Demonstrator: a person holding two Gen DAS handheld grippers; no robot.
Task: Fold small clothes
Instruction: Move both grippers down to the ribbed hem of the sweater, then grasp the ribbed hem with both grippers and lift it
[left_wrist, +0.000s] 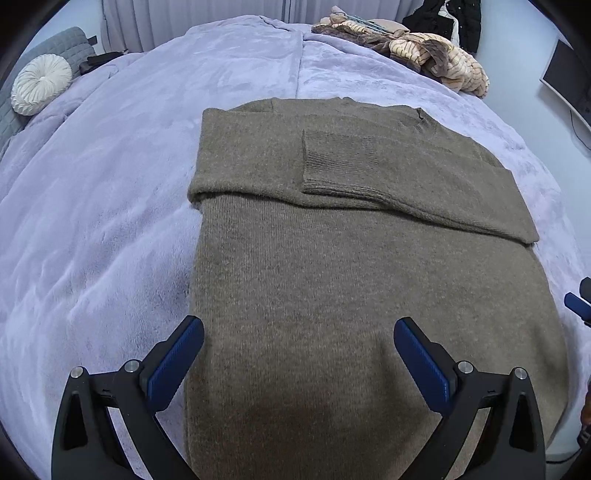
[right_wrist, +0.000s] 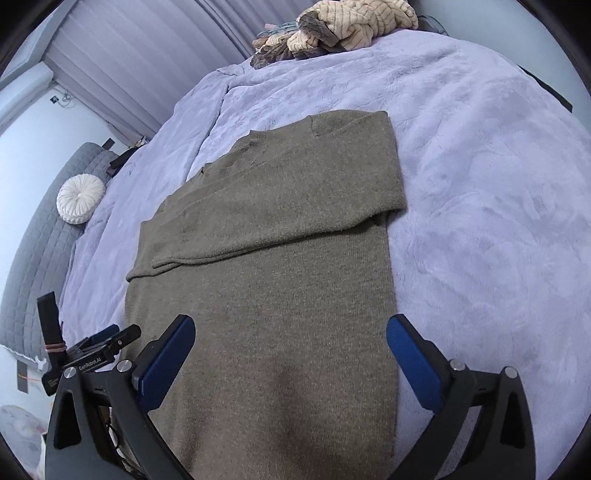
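Note:
A brown knit sweater (left_wrist: 332, 266) lies flat on the lilac blanket, both sleeves folded across its chest, one cuff (left_wrist: 332, 162) on top. It also shows in the right wrist view (right_wrist: 273, 266). My left gripper (left_wrist: 298, 343) is open and empty, hovering over the sweater's near-left hem. My right gripper (right_wrist: 291, 341) is open and empty over the near-right hem. The right gripper's tip (left_wrist: 578, 302) shows at the left view's right edge; the left gripper (right_wrist: 107, 338) shows at the right view's left edge.
The lilac blanket (left_wrist: 110, 221) covers the bed. A pile of beige and brown clothes (left_wrist: 424, 51) lies at the far corner. A round white cushion (left_wrist: 40, 83) and grey quilted headboard are at the left. A dark monitor (left_wrist: 565, 77) stands at the right.

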